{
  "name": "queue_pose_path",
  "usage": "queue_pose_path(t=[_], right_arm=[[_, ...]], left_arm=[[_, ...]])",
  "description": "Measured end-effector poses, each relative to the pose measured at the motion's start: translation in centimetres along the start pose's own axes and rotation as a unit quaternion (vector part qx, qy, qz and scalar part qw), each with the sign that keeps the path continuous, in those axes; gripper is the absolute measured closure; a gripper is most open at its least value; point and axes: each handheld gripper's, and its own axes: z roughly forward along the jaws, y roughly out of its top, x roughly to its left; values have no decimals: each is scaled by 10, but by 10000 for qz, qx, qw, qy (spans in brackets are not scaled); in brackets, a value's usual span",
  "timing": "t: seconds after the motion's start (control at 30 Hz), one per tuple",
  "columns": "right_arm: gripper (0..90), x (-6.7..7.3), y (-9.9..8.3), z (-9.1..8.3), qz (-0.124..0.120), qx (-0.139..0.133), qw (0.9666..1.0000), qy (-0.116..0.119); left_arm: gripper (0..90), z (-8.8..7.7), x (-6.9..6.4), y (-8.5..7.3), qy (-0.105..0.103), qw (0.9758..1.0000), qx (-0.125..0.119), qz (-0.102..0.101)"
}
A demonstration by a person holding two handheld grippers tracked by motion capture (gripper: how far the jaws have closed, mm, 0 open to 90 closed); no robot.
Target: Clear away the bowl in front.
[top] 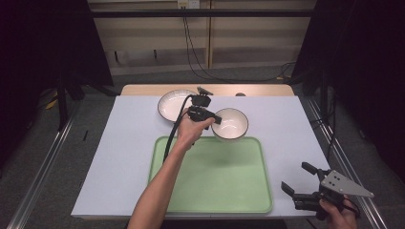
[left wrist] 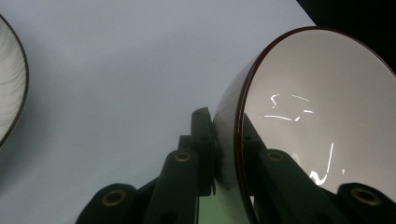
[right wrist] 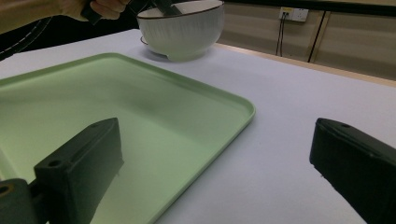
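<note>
The desk (top: 124,157) carries a green tray (top: 215,191) near me, bare and ready to take dishes. Beyond its far edge sit two bowls: one (top: 173,104) at the far left, flat on the desk, and another (top: 232,125) just right of it, tipped and raised a little at the tray's far rim. My left gripper (top: 212,117) has its jaws pinching that bowl's rim, one inside, one outside, a grip that suits lifting it. My right gripper (top: 298,179) waits off the tray's near right corner, jaws spread, holding nothing.
</note>
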Motion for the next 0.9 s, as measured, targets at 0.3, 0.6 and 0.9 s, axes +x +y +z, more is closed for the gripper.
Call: queue_pose_path(t=[0.3,0.6,0.9], right_arm=[[19,0,0,0,-10,6,10000,-1],[19,0,0,0,5,9,10000,10],[19,0,0,-1,31,10,10000,4]], left_arm=[[825,15,-13,1,-114,9998,147,107],[825,35,-24,-1,-148,9992,325,178],[825,48,-31,-1,-194,9981,508,278]])
